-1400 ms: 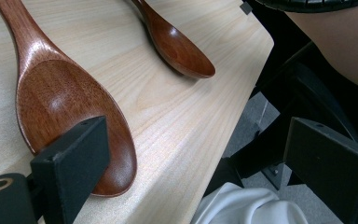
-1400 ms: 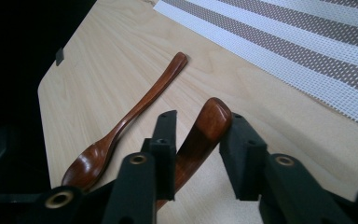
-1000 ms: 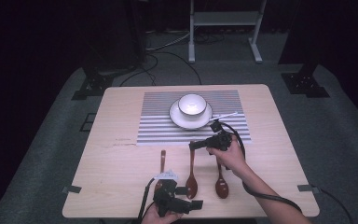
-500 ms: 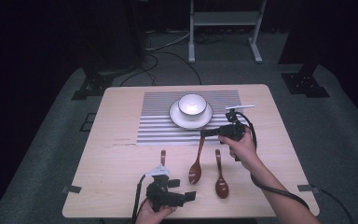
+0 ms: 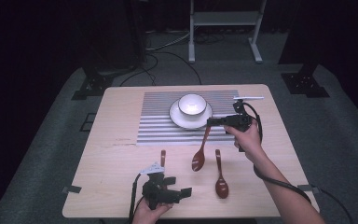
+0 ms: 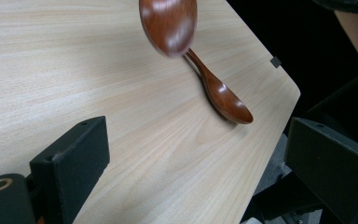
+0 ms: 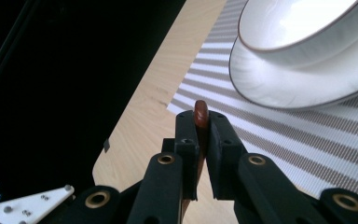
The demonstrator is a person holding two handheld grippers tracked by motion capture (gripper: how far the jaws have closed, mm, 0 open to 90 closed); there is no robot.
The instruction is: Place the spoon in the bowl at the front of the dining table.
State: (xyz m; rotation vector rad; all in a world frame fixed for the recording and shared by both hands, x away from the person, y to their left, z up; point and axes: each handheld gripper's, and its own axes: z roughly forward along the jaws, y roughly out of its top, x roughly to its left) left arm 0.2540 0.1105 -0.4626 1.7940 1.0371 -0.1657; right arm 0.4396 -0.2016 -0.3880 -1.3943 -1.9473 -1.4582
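Lifted since a second ago, the middle wooden spoon point(image 5: 200, 154) now hangs from the right hand-held gripper point(image 5: 210, 122), handle end up and bowl down, tilted over the surface just in front of the striped mat point(image 5: 154, 126). Half a second back it dangled lower and nearer the front edge; it has since been carried toward the white bowl point(image 5: 191, 104) on its saucer point(image 5: 177, 116). In the right gripper view the jaws are pressed nearly together on the reddish handle tip point(image 7: 200, 114), with the saucer rim close ahead and to the right.

Two more spoons lie flat: one point(image 5: 220, 179) to the right of the hanging spoon, clear of it, and one point(image 5: 162, 157) to the left, partly hidden behind the left hand-held gripper point(image 5: 182, 192). That gripper rests near the front edge with its jaws wide apart and nothing between them; its view looks across bare wood at the lying spoon point(image 6: 223, 95) and the blurred bowl of the hanging one point(image 6: 168, 25).

Judging by the move, the spoon looks bound for the bowl or saucer, so the pick-up is done and the placing remains. The narrow grip on the handle tip may let the spoon swing.
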